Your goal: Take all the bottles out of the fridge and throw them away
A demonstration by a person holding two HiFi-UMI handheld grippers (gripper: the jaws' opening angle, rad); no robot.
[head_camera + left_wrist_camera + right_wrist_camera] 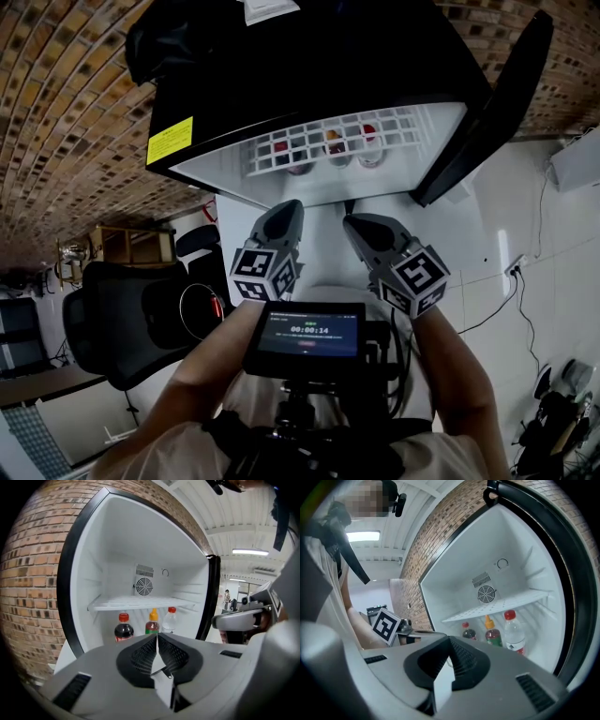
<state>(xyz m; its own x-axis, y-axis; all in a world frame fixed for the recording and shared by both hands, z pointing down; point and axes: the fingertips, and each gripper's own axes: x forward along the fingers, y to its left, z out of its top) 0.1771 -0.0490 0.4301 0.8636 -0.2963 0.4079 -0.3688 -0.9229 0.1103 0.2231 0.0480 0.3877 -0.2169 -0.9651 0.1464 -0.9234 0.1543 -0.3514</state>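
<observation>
- The fridge stands open in front of a brick wall, and its black door is swung out to the right in the head view.
- Three bottles stand in a row on the floor of the fridge, under the white wire shelf.
- In the left gripper view the row is a dark drink with a red cap on the left, a bottle with an orange cap in the middle, and a clear bottle with a red cap on the right.
- The shelf above them carries nothing, and a round fan grille sits in the back wall.
- The left gripper is outside the fridge, apart from the bottles. Its jaws meet at the tips, with only a thin slit behind them, and they hold nothing.
- The right gripper is also outside, beside the left one. Its jaws are pressed fully together and it is empty.
- Both grippers point toward the open fridge.
</observation>
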